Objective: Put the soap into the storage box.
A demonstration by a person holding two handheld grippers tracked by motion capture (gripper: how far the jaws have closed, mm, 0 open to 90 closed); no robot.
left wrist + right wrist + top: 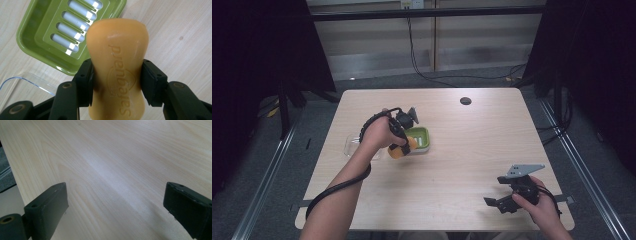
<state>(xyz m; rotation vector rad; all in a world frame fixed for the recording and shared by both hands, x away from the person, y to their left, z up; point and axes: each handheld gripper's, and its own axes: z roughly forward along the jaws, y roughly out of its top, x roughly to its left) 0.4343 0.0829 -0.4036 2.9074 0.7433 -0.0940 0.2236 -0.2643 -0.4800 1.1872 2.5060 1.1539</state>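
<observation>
Two black jaws of our left gripper point(117, 82) are clamped on the waist of an orange soap bar point(117, 62), one pad pressing each narrow side, so they stand only as wide as the bar. The bar runs lengthwise out between the pads, its embossed lettering facing the camera and its rounded end reaching past the fingertips. In the high view we see this gripper point(404, 145) in our left hand point(379, 134), with the soap point(399, 151) at the near left corner of the dish.

Just beyond the fingertips, to their left in the left gripper view, lies a green soap dish point(32, 37) with a slotted floor; white shows through its slots, and nothing lies in it. The soap's far end overlaps the dish's near rim in that view; whether it touches the dish we cannot tell. Near the left pad, lower left, a clear plastic lid point(30, 81) rests flat on the wooden table point(182, 32), just beside the dish.

Well apart, at the near right of the table, our right gripper point(497, 202) is held low in our right hand point(539, 207). Its jaws stand wide apart with bare table point(112, 170) between them, gripping nothing.

Farther off, a small dark round spot point(465, 101) sits near the table's far edge.
</observation>
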